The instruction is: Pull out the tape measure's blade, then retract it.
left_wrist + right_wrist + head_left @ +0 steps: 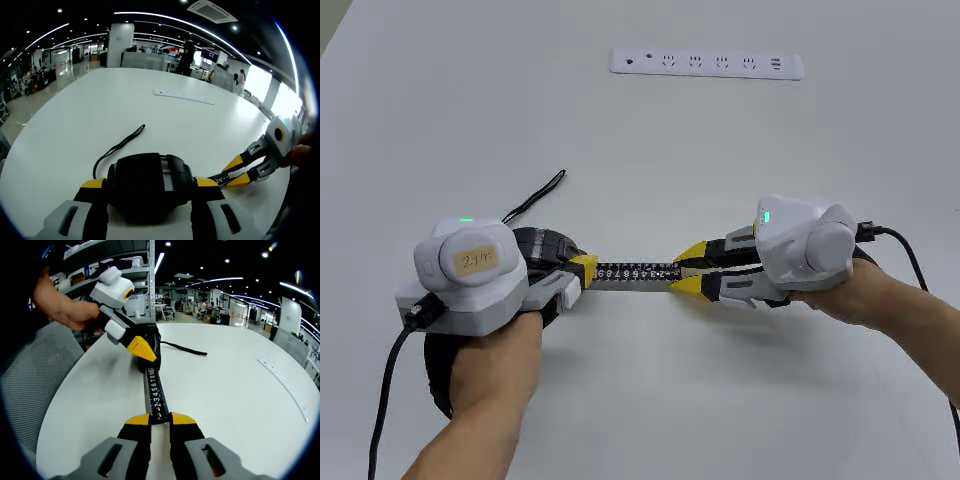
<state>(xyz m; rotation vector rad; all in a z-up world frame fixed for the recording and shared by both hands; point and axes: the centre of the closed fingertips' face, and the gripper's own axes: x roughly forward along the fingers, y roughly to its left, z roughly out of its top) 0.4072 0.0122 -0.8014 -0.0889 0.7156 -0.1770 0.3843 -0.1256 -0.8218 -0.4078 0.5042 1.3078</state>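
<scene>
White table (650,390), tape measure (150,186), blade (155,396) (numbered 2–9)

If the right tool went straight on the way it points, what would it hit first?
The right tool grips the blade; straight along it lies the tape measure case, clamped in the left tool. That case likely comes first, though depth is unclear.

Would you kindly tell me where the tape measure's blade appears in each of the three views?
Head view: blade at centre, stretched from the case to the right gripper.
Left gripper view: blade at lower right, beside the case.
Right gripper view: blade at lower centre, rising from the jaws.
Shared landmark: power strip, at top, upper centre and right respectively.
</scene>
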